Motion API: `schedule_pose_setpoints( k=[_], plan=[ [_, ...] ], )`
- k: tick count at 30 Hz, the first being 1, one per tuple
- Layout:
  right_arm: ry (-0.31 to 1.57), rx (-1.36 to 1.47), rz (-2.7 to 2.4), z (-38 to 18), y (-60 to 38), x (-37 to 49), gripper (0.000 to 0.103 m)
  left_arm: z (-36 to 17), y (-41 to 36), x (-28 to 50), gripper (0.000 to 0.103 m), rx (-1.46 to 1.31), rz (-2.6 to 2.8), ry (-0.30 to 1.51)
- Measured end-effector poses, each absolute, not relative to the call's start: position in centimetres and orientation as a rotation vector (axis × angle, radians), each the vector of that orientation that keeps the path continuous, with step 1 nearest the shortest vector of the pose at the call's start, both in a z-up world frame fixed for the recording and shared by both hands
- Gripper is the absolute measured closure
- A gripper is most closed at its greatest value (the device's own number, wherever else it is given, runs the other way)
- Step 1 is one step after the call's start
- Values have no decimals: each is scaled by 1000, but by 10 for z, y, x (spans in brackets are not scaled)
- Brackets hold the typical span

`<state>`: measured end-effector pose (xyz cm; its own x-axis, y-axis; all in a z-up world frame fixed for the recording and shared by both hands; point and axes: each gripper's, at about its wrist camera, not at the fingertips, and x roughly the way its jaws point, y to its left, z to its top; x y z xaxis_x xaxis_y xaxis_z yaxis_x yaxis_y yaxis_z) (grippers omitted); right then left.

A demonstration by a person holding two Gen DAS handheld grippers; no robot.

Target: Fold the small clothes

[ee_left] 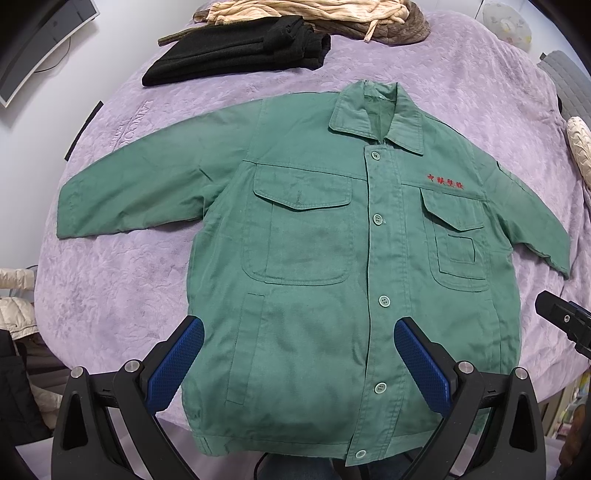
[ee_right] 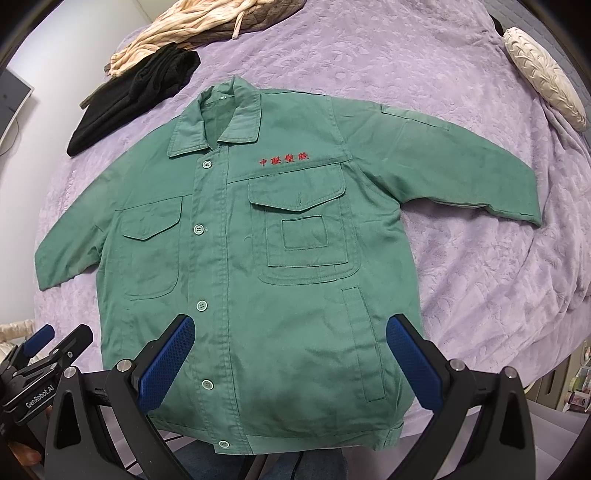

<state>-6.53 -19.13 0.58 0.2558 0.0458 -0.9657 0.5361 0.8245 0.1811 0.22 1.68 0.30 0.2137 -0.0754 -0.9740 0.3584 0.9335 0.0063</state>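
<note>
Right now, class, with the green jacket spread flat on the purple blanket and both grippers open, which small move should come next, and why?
Probably take the left gripper out to the left sleeve. The green jacket lies flat, buttoned, sleeves spread, nothing folded, and both grippers are empty.

Home bedroom, purple bedspread [ee_left: 122, 280], heaped clothes [ee_left: 295, 14], pillow [ee_right: 543, 85]

left tool [ee_left: 299, 336]: two black plastic arms splayed in a v, each tipped with a blue pad of fine dimpled texture, a round silver screw at every joint, triangular cut-outs in the outer frames. right tool [ee_right: 290, 334] is the same build, black frame, blue fingers [ee_right: 168, 362], silver screws. white "genrobot.ai" lettering shows on the left tool's black body in the right wrist view.
</note>
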Motion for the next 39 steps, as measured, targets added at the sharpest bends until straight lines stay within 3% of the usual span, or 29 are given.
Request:
schedule_pose_setpoints(
  k=[39],
  plan=[
    [1296, 526, -358, 4, -181, -59, 0, -4, 22, 2, 0, 232, -301, 1357]
  ],
)
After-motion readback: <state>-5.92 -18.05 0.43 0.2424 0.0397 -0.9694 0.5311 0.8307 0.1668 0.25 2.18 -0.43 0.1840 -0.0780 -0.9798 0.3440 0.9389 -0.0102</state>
